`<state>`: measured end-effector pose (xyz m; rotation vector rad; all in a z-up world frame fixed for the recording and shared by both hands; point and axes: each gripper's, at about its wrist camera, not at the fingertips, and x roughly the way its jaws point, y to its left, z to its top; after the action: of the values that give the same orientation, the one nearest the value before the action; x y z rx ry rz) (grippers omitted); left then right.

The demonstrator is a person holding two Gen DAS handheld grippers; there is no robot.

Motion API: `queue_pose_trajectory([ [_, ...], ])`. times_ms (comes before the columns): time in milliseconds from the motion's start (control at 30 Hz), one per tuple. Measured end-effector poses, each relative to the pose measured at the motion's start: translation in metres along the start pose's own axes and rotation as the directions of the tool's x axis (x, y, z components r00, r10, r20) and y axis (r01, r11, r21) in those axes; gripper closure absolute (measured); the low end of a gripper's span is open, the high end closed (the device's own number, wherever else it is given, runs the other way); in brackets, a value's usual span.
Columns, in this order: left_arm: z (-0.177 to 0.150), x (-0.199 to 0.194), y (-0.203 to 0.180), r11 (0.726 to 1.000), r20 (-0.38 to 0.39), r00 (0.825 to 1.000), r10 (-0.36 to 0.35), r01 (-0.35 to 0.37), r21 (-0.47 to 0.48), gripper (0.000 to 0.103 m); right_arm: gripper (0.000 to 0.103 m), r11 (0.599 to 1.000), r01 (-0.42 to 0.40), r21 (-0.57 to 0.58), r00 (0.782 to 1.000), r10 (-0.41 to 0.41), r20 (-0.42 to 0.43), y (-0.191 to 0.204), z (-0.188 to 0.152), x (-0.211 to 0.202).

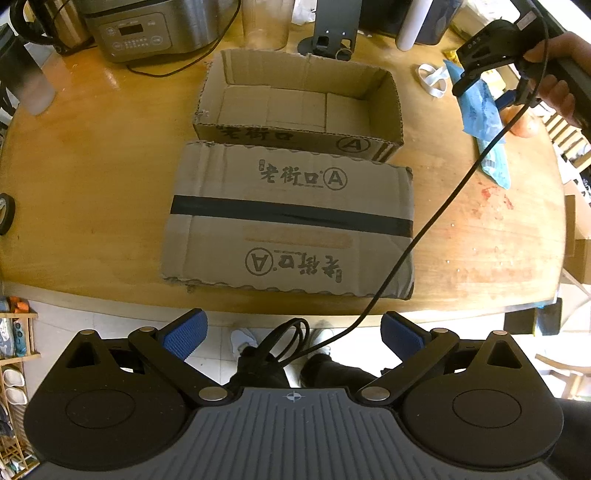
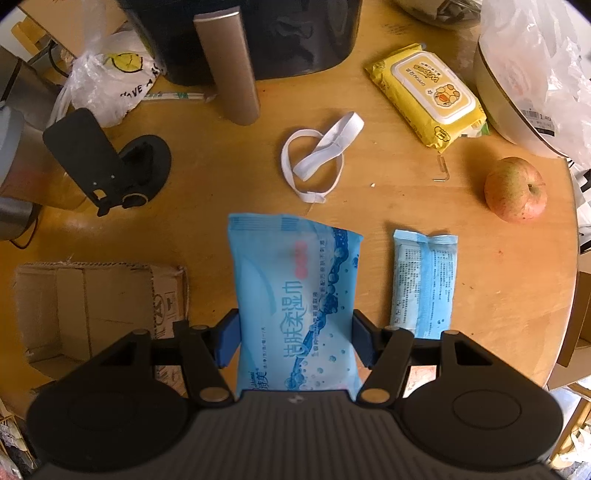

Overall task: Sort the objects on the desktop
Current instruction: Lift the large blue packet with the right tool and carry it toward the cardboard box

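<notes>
- Right gripper: its two blue-padded fingers press against the long sides of a blue wet-wipe pack, so the jaws are closed on the pack; the pack's near end runs back to the gripper body, and its far end points away over the wooden table.
- Left gripper: jaws spread wide with nothing between them, held back from the near table edge, above the floor and the person's shoes.
- Just right of the held pack, apart from it, lies a slimmer pale-blue packet, printed side up.
- Beyond the pack's far end: a looped white elastic band; farther right, a yellow wipes pack with a flip lid, and an apple near the table's right rim.
- Left of the held pack, in the right wrist view, the open cardboard box stands on the table, its inside bare.
- In the left wrist view the same open box sits beyond a flattened cardboard sheet crossed by a black tape stripe; the two touch along one edge.
- Upper right of the left wrist view: the right gripper in the person's hand, with the blue pack hanging below it.
- Far table edge: a rice cooker, a black stand and a cardboard tube.
</notes>
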<state>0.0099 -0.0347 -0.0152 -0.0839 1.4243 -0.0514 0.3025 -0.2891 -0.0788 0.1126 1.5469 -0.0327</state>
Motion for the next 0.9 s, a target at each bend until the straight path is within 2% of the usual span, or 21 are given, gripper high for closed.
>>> queue_pose_trajectory([
  [900, -0.005, -0.002, 0.034, 1.0, 0.004, 1.0, -0.007, 0.007, -0.022, 0.0, 0.038, 1.0, -0.022, -0.006, 1.0, 0.022, -0.021, 0.049, -0.005, 0.001],
])
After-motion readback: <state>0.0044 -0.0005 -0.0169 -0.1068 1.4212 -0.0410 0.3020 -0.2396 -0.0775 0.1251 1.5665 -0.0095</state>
